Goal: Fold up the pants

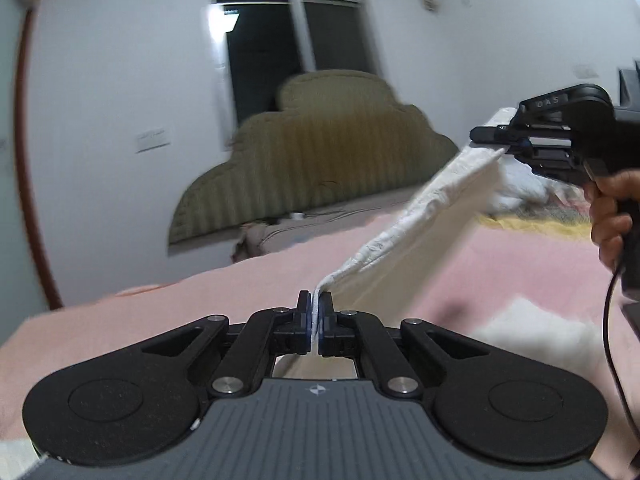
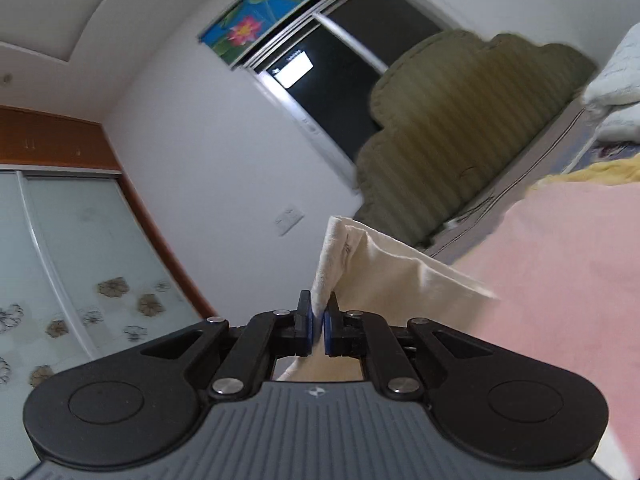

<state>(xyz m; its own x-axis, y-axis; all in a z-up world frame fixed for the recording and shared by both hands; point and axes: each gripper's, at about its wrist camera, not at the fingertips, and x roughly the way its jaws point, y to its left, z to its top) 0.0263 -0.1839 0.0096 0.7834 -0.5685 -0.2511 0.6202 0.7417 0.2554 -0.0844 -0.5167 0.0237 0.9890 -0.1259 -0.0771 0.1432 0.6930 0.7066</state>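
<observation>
Our left gripper [image 1: 315, 312] is clamped on the edge of the white pants [image 1: 420, 224], a thin fold of cloth pinched between its blue pads. From there we see the waistband edge run up and to the right, stretched in the air above the pink bedspread [image 1: 200, 292], to our right gripper [image 1: 490, 136], which is shut on the other end. Only this left wrist view shows both grippers at once, along with the hand [image 1: 612, 216] on the right gripper's handle and a blurred white part of the pants lower right.

Only the right wrist view gives us the sliding wardrobe doors [image 2: 60, 272] with flower prints at the left. At its centre the right gripper [image 2: 318, 318] pinches a corner of the pants [image 2: 384, 280], which look cream here, creased, with a seam near the top. Both views show the dark window [image 1: 280, 52] and the olive ribbed headboard [image 1: 320, 160].
</observation>
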